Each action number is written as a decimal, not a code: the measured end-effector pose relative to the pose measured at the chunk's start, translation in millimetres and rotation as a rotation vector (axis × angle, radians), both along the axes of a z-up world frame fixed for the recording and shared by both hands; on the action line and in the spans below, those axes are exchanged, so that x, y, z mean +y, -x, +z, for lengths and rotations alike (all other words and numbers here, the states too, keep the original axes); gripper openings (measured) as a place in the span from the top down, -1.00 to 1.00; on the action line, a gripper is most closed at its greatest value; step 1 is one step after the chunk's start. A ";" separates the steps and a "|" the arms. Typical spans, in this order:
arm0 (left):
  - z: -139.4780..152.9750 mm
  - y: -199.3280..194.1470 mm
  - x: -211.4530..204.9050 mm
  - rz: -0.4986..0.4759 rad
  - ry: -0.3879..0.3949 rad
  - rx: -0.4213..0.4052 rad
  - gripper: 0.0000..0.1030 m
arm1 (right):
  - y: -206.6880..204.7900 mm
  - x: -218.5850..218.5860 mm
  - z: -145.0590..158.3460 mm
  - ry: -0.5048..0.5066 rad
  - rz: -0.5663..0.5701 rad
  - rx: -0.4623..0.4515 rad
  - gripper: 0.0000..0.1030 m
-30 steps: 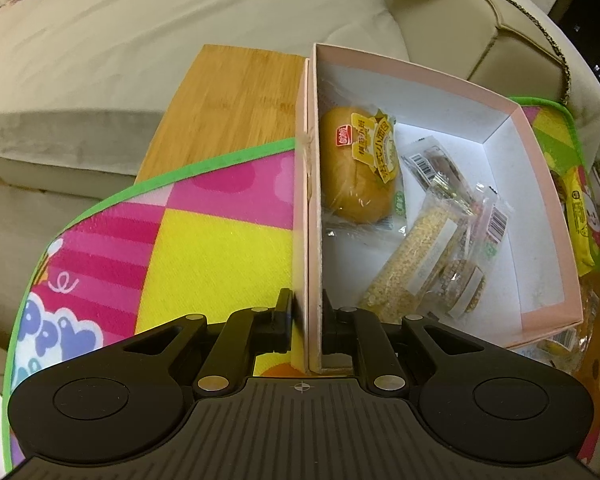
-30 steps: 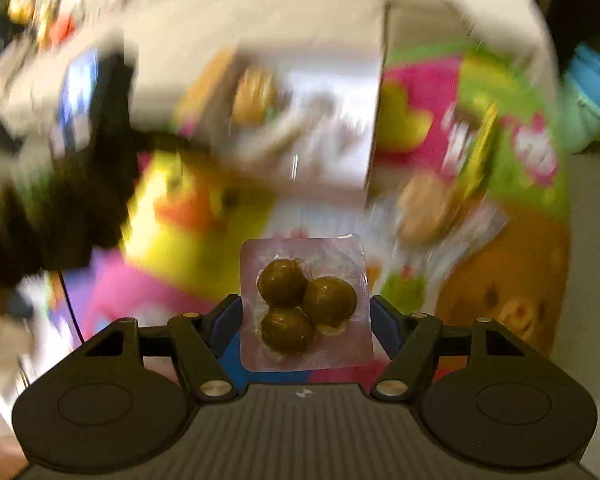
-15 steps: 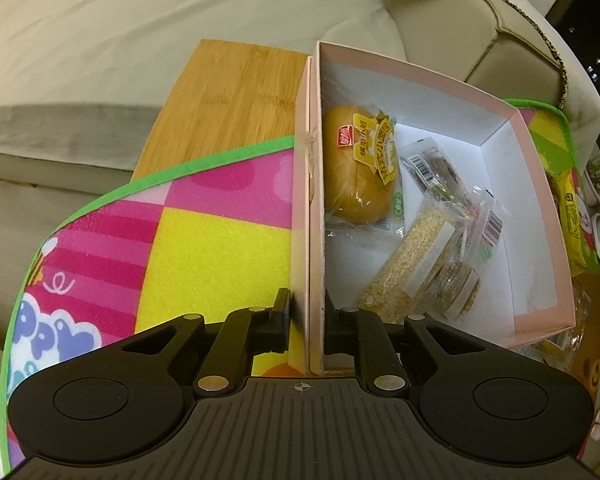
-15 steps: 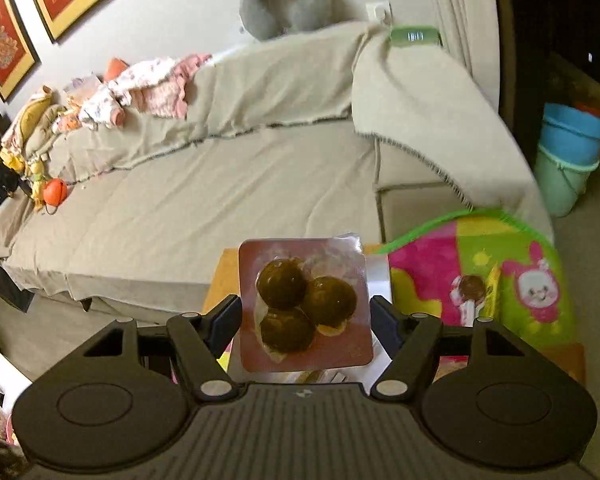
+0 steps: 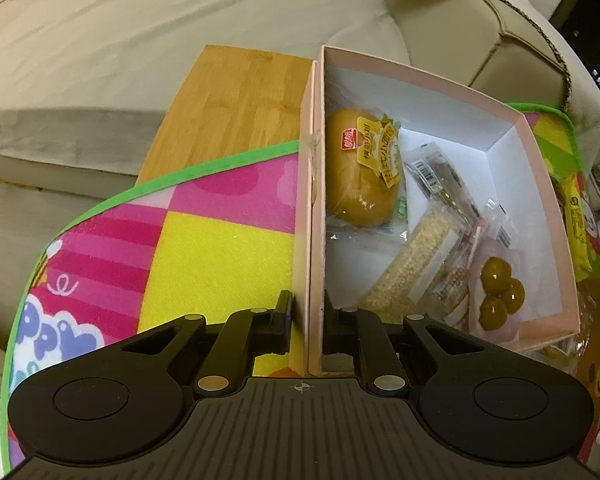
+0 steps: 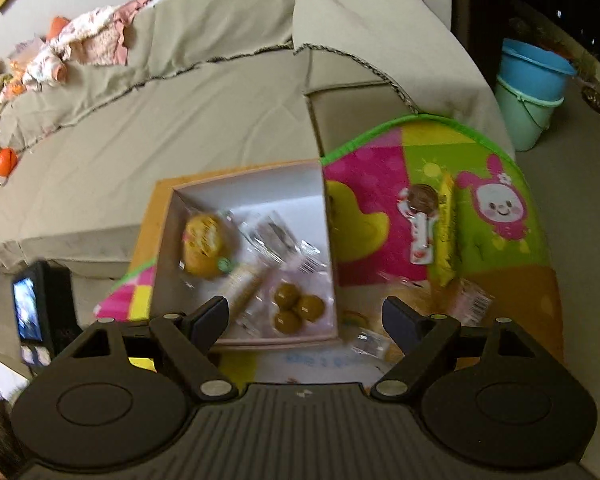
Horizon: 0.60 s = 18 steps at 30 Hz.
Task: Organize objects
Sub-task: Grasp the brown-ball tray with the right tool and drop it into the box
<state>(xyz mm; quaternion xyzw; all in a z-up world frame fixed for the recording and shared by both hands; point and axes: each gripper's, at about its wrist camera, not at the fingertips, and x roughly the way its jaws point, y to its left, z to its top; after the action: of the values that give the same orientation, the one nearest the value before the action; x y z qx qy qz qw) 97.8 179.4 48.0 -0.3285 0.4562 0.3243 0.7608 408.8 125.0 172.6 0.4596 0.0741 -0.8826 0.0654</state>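
Observation:
A pink box [image 5: 548, 200] with a white inside stands on a colourful play mat [image 5: 220, 248]. My left gripper [image 5: 307, 316] is shut on the box's left wall. Inside lie a wrapped bun [image 5: 360, 168], a grain bar [image 5: 412, 268], clear snack packets [image 5: 440, 176] and a packet of three brown balls [image 5: 498, 292]. My right gripper [image 6: 306, 316] is open and empty above the box's near edge [image 6: 276, 340]. The ball packet [image 6: 294, 308] lies in the box's near right corner below it.
A beige sofa [image 6: 180, 120] is behind the box, and a bamboo board [image 5: 236, 108] lies under the mat. More snack packets [image 6: 432, 232] lie on the mat [image 6: 496, 208] right of the box. Blue and green buckets [image 6: 532, 88] stand at the far right.
My right gripper has opened and let go of the ball packet, which now lies in the box. The right view has tilted down. The left gripper holds the box wall as before.

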 end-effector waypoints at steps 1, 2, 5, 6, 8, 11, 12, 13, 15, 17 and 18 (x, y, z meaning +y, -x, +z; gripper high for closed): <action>-0.1 -0.9 -0.4 0.004 -0.003 0.002 0.73 | -1.1 3.6 -1.0 -0.011 0.004 0.000 -0.67; -0.2 -1.5 -0.8 0.005 -0.007 0.004 0.74 | -2.6 8.3 -2.0 -0.024 0.009 0.000 -0.68; -0.9 -3.8 -2.4 -0.002 -0.025 0.008 0.75 | -2.9 22.2 -9.2 -0.097 0.034 -0.002 -0.70; -0.8 -3.6 -2.9 -0.006 -0.031 0.008 0.76 | -1.9 26.0 -14.8 -0.139 0.048 -0.012 -0.74; -0.8 -4.0 -4.4 -0.010 -0.041 0.012 0.76 | 1.2 35.2 -29.9 -0.233 0.069 -0.042 -0.75; -0.3 -3.7 -6.2 0.000 -0.047 0.016 0.78 | 7.9 55.7 -44.4 -0.272 0.057 -0.075 -0.75; -0.5 -4.1 -6.8 0.005 -0.049 0.018 0.78 | 11.8 62.7 -45.8 -0.261 0.048 -0.084 -0.75; -0.5 -4.2 -7.3 0.009 -0.053 0.019 0.78 | 16.4 69.1 -46.7 -0.252 0.039 -0.088 -0.75; -0.9 -4.4 -7.5 0.019 -0.056 0.020 0.78 | 27.6 79.7 -47.1 -0.246 0.023 -0.081 -0.75; -1.4 -4.1 -7.7 0.031 -0.059 0.017 0.79 | 40.3 85.7 -46.4 -0.244 0.030 -0.062 -0.75; -1.5 -4.0 -7.8 0.038 -0.061 0.015 0.79 | 47.8 86.5 -45.4 -0.251 0.039 -0.047 -0.75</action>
<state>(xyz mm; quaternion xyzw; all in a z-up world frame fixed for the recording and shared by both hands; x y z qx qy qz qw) 101.8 171.6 46.5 -0.3111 0.4456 0.3548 0.7608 361.0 211.5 127.2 0.4830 0.1913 -0.8541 0.0262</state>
